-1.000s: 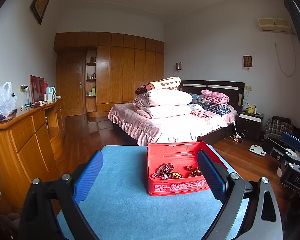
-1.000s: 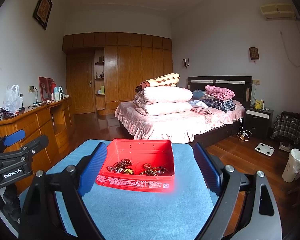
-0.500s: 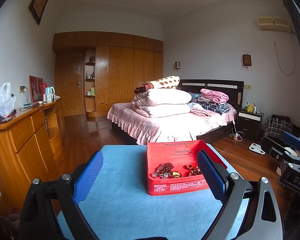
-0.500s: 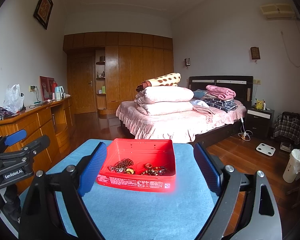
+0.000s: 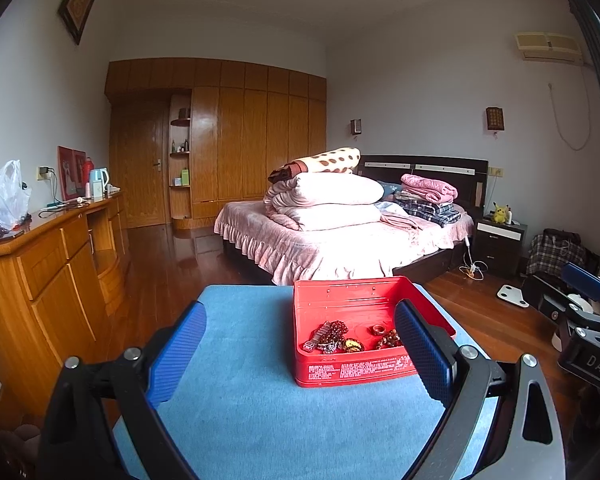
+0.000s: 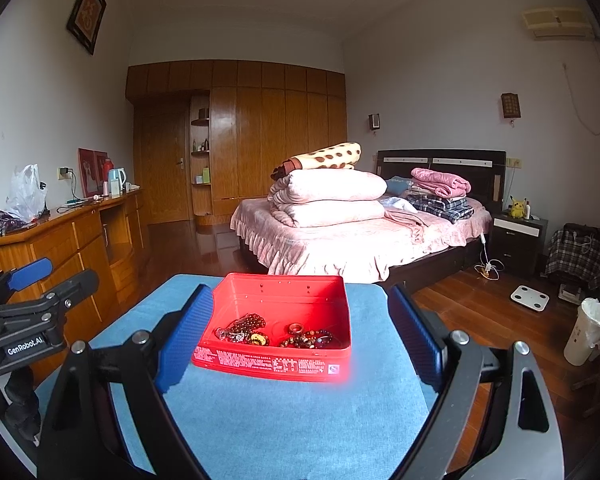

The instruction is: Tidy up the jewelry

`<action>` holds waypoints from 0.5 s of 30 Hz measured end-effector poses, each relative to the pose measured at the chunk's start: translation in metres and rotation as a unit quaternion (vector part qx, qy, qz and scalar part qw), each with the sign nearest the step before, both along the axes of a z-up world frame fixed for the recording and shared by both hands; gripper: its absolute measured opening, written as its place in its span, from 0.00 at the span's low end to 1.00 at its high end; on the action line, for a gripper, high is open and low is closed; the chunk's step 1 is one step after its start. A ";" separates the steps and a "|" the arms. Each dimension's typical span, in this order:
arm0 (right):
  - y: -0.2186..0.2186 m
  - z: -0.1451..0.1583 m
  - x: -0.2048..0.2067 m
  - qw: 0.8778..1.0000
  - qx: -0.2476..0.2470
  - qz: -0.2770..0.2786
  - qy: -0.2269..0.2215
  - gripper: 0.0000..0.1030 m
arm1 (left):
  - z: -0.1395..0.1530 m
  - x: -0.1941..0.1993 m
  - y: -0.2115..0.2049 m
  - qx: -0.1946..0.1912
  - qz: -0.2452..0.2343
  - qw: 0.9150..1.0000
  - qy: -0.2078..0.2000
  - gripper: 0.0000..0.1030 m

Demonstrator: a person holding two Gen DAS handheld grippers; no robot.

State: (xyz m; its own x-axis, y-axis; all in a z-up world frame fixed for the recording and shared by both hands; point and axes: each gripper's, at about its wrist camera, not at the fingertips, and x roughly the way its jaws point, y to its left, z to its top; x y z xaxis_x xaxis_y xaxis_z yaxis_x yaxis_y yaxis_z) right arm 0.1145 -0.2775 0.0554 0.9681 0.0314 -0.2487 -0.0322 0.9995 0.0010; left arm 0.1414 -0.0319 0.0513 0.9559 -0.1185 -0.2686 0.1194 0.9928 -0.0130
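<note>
The red tin sat open on the blue mat, holding beaded bracelets, a ring and a beaded string. The left gripper and right gripper were both spread wide, gripping nothing, short of the tin.

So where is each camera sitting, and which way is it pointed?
Left wrist: on the left tool, looking forward over the blue table at the red tin right of centre; its own open fingers show, with the right tool at the right edge.
Right wrist: on the right tool, facing the tin nearly centred; the left tool shows at left.
Both share the tin, the jewelry and the bed.
</note>
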 end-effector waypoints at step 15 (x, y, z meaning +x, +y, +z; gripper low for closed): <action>-0.001 -0.003 0.003 1.000 0.000 -0.001 0.002 0.85 | 0.000 0.001 -0.002 0.001 0.002 1.000 -0.003 0.94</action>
